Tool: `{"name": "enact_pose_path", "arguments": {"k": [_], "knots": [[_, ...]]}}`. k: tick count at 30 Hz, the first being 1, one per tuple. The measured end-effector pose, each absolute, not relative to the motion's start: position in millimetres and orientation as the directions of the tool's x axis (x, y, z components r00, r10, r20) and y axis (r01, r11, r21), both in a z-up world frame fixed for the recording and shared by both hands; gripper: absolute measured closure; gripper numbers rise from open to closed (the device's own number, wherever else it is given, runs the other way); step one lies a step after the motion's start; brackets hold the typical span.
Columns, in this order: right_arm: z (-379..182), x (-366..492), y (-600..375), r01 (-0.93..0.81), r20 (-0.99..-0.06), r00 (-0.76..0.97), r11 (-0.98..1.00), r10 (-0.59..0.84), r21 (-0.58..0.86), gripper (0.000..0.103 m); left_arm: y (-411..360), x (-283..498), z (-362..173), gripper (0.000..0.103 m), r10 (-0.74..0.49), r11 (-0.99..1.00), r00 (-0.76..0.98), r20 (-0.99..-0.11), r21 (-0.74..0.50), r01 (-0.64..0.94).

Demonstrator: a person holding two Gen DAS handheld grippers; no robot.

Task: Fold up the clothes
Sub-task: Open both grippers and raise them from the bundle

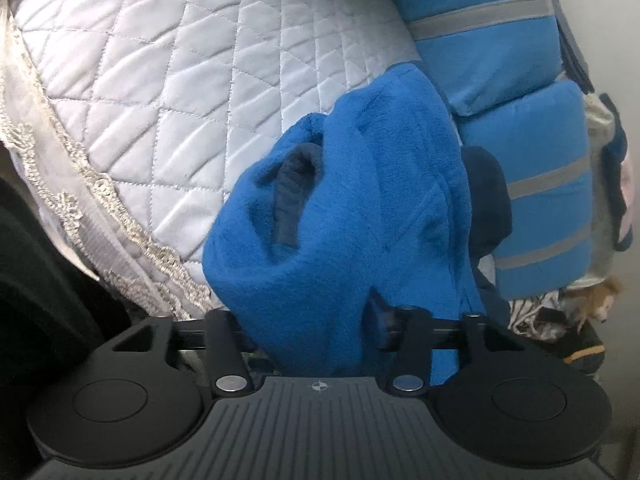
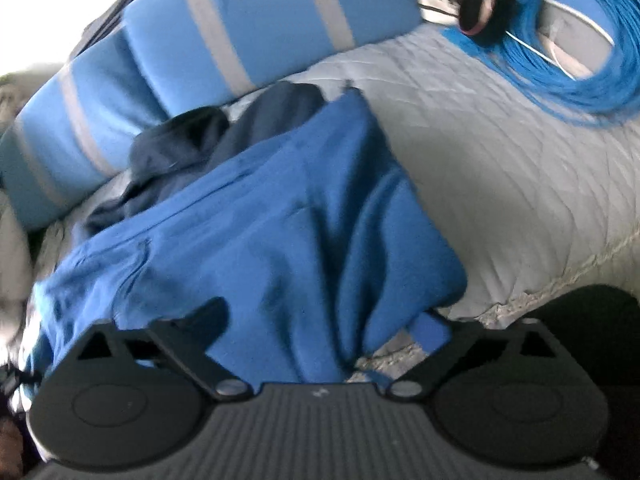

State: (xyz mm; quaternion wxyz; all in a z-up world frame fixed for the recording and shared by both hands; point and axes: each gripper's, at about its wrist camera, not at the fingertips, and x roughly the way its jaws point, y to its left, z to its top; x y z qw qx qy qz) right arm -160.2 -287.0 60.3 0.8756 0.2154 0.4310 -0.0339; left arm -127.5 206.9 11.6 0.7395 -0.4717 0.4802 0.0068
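A blue fleece garment [image 1: 352, 208] with dark navy trim hangs bunched over my left gripper [image 1: 320, 328], which is shut on its cloth; the fingers are hidden under the fabric. In the right wrist view the same garment [image 2: 260, 240] spreads over the quilted bed, with a navy part [image 2: 192, 140] at its far end. My right gripper [image 2: 320, 344] sits at the garment's near edge with its linkage spread wide; the fingertips are buried in cloth.
The grey quilted bedspread [image 1: 180, 80] has a lace border [image 1: 100, 184]. Light blue pillows with grey stripes [image 2: 240, 28] lie at the far side. A coil of blue cable [image 2: 580, 52] lies on the bed at the right. A pile of clothes [image 1: 560, 320] lies at the right.
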Motion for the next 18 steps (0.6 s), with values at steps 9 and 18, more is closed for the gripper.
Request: {"name": "enact_pose_path", "arguments": {"k": [9,18], "knots": [[116.7,-186.2,-265.5,0.088,-0.711,0.69,0.958,0.139,0.273,0.0,169.5,-152.0,76.2,0.026,-0.496,0.735,0.479,-0.724,-0.644,-0.213],[139.2,-171.6,-263.5,-0.18,-0.516,0.844,0.983,0.143,-0.023,0.0,170.6,-134.7,127.1,0.026,-0.424,0.903,0.638,-0.643,-0.357,0.239]]}}
